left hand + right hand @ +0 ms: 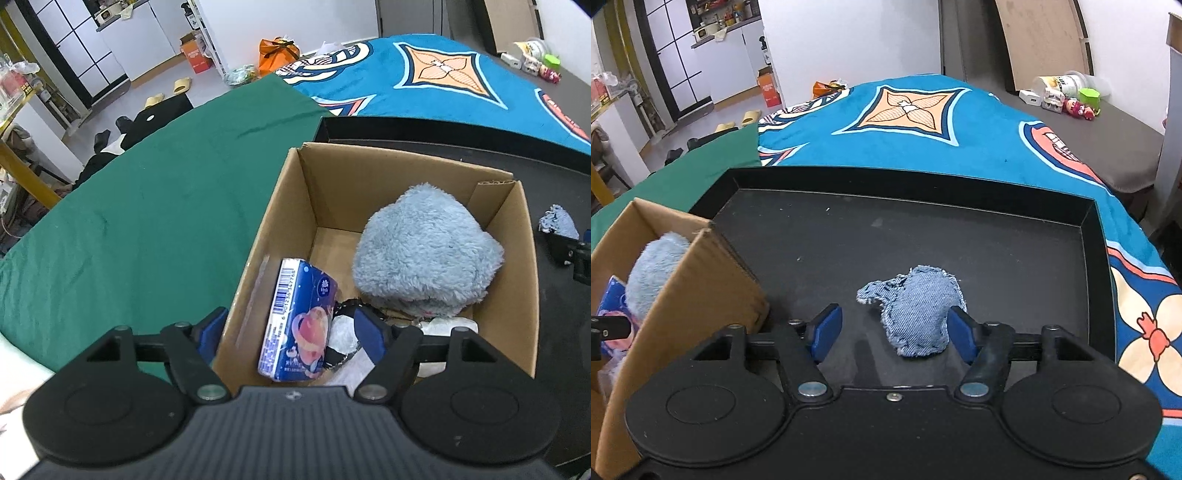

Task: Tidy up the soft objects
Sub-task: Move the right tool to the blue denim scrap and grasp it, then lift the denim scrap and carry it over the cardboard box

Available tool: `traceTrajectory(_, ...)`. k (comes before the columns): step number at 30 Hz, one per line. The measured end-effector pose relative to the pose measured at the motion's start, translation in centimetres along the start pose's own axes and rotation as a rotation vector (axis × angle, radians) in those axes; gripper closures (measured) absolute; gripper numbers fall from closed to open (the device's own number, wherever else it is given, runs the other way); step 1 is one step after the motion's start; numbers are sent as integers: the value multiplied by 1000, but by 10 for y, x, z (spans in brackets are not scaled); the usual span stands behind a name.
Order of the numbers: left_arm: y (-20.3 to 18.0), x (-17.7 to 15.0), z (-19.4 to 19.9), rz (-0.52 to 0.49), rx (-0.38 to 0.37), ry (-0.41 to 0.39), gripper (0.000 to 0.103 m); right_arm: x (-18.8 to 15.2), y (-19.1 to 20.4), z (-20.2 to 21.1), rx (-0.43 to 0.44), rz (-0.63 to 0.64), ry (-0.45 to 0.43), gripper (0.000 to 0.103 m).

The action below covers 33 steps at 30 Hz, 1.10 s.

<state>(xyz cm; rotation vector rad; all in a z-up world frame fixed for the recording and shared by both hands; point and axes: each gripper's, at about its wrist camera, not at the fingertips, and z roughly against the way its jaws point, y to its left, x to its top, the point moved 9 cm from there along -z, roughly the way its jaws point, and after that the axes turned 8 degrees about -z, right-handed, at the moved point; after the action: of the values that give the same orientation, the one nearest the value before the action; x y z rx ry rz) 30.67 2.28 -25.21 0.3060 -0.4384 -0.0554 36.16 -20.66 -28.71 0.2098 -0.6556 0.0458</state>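
As most soft items sit boxed, denim pouch (918, 312) remains on the tray (1095, 236).
Right hand-held gripper (894, 334) released, straddling pouch for pickup; left hand-held gripper (291, 334) released over cardboard box (280, 206).

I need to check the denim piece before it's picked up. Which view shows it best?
The right wrist view: the denim pouch lies whole on the black tray, between the right gripper's open fingers. The left wrist view catches only a small scrap of it at the right edge.

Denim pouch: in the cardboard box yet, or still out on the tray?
Out. The denim pouch lies on the black tray, right of the cardboard box, between the open right gripper fingers, ungripped.
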Motion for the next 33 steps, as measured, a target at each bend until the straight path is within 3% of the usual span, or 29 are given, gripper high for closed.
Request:
traceTrajectory(3,-2,2,-2,-6,12,10,27,0,-3,-5,-16,11,-5,48)
traceTrajectory(7,-4,3,-4,-20,23,17,26,-4,-7,-13,-21,19,16,68)
traceTrajectory(11,-5,3,-4,-26,22,18,26,-1,-10,-8,-13,14,5,76)
traceTrajectory(33,20,-21,24,28,-32,-21,26,1,32,52,77,39,-13,77)
